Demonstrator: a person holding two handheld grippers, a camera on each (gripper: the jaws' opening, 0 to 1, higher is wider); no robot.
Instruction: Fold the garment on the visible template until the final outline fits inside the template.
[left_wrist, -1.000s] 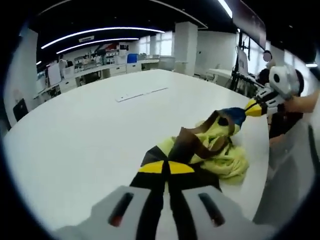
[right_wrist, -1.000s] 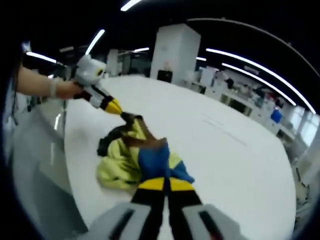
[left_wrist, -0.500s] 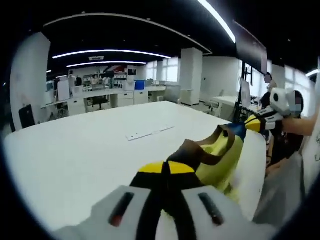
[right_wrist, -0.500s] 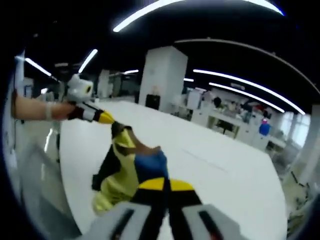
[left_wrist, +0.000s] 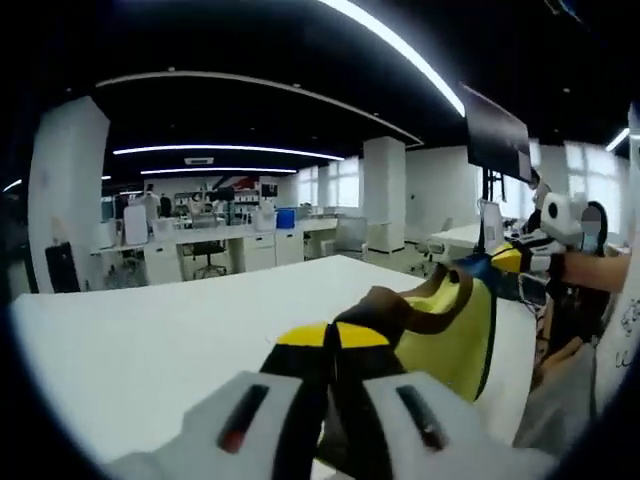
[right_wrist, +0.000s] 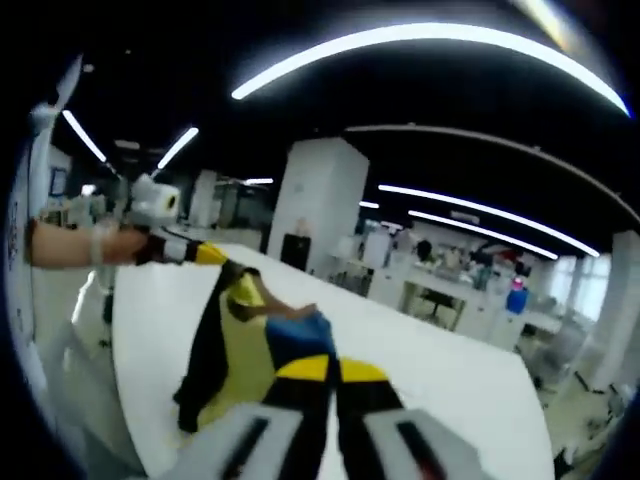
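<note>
Left gripper (left_wrist: 333, 338): the jaws are closed on a dark brown edge of the garment (left_wrist: 450, 335); it is also seen at ten o'clock in the right gripper view, held level.
Right gripper (right_wrist: 331, 370): the jaws are clamped on a blue part of the garment; in the left gripper view it is seen at three o'clock, tips pointed back toward the centre.
Garment: yellow cloth with dark brown and blue trim is stretched between the two grippers and hangs down from them, mostly lifted off the table (left_wrist: 150, 345); whether its lowest hem touches the top cannot be told.
Template: no outline can be made out on the white tabletop from these angles.
Step in hand: the garment is judged to be raised and spread so it can be laid flat; folding is not yet begun.
Doing it well: both grips should be kept firm and level, the cloth kept taut, and the lower hem set down first.
Hand pose: a hand (right_wrist: 112, 243) and forearm are held out level behind the left gripper.
</note>
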